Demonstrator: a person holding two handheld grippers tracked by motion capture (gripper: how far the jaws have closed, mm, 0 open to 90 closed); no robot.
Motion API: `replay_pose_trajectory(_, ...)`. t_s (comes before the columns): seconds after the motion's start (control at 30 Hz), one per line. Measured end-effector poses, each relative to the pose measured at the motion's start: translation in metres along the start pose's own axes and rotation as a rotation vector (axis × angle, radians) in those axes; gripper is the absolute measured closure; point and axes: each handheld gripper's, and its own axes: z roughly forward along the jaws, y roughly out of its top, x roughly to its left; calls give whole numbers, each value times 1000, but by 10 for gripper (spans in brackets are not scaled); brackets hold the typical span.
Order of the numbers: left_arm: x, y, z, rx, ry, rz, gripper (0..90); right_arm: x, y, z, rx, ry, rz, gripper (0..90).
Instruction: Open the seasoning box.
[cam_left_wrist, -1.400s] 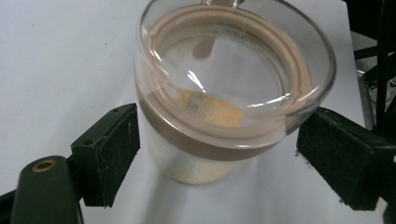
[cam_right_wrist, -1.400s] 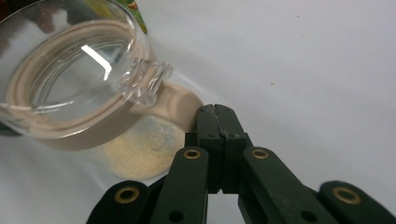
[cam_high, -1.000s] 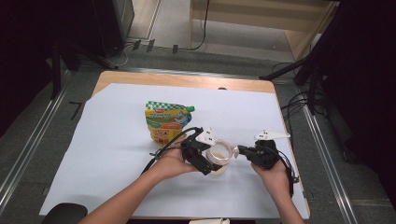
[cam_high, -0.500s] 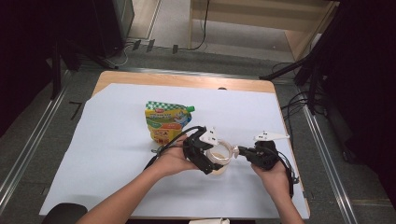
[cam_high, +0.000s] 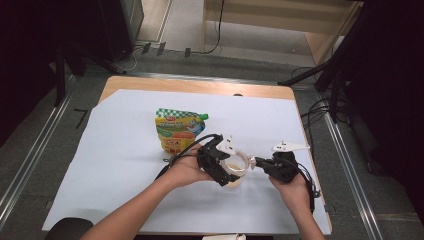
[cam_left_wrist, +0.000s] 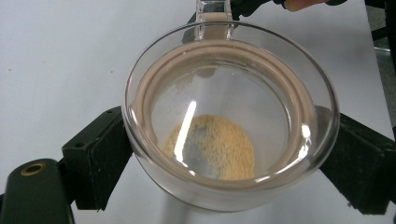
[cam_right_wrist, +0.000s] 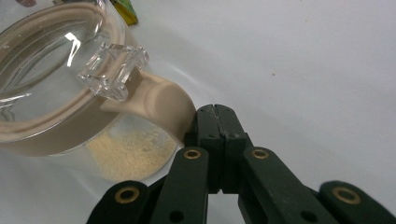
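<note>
Glass jar (cam_left_wrist: 229, 116) with a beige seal ring sits clamped across its body between the jaws of the left tool (cam_high: 220, 162), low over the near middle of the tabletop (cam_high: 120, 170). A thin layer of yellowish grains (cam_left_wrist: 215, 149) covers its bottom. The clear lid tab (cam_right_wrist: 112, 70) and a beige flap (cam_right_wrist: 159, 105) stick out toward the right tool (cam_right_wrist: 215, 112), whose jaws are pressed together with nothing between them, tips touching the flap. White paper covers the wooden tabletop. Farther back, just beyond the left hand, a yellow-green pouch (cam_high: 177, 130) lies flat. Beyond the far edge, grey floor, cables and a wooden frame show.
</note>
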Motion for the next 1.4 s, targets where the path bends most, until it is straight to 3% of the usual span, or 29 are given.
replay_pose_trajectory(0.77,0,10,-8,3,-2,-13,114,0,0,0,-2,0,2,900)
replay_pose_trajectory(1.4,1,32,-19,-18,-15,2,125,0,-1,0,-4,4,1,900)
